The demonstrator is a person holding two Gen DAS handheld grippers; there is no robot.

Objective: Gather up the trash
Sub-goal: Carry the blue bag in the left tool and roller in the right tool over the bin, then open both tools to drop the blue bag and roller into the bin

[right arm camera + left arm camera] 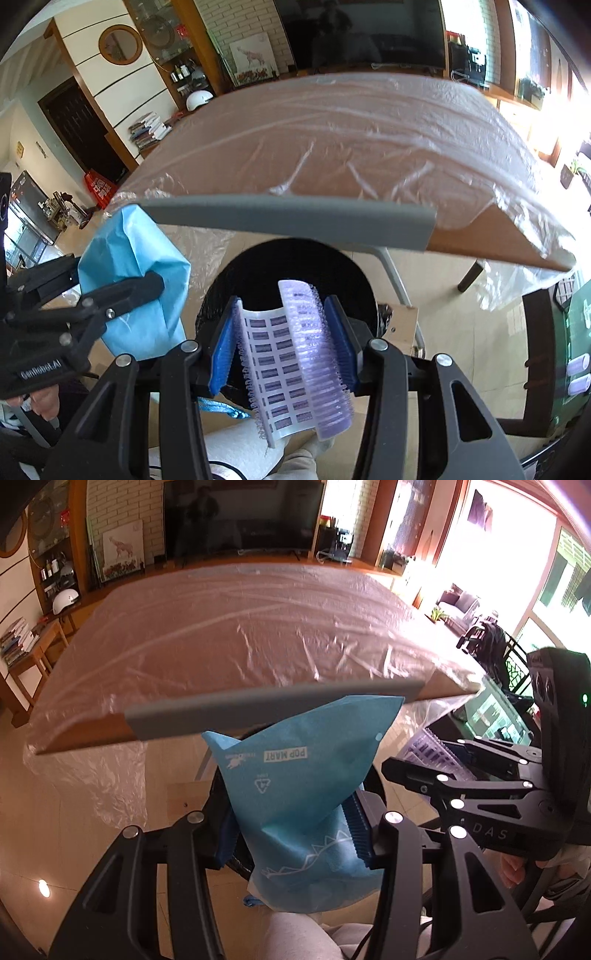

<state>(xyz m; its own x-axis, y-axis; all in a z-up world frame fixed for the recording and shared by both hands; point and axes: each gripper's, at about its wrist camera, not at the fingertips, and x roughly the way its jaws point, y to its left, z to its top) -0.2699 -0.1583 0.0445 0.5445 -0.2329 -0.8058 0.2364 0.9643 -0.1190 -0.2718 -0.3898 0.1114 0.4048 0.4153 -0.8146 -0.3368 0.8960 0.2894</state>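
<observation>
The desk (236, 627), wrapped in a clear plastic sheet (369, 125) and edged along its near side with a grey foam strip (288, 221), takes up the upper half of both wrist views, and as far as either view reaches nothing lies on its top, so the gathering from the surface looks finished, though the far corners are too washed out by window light to be sure. Below the near edge, on the tiled floor, stands a black mesh trash bin (295, 266), its round mouth open; whether anything is already inside cannot be told from the dark interior. Both pieces of trash are off the desk and held in the air above or just beside that bin. The left gripper (291, 834) is clamped on a crumpled blue bag (295, 775) with white printing, its blue pads pinching the lower part while the upper part stands up in front of the desk edge. The right gripper (284, 343) is closed on a curled translucent plastic sheet (295, 354) printed with rows of small labels, which hangs directly over the bin mouth. What seems left is the last step: bring each piece squarely over the opening and release it, the blue bag needing the greater shift, since in the right wrist view it sits off to the side of the rim.
</observation>
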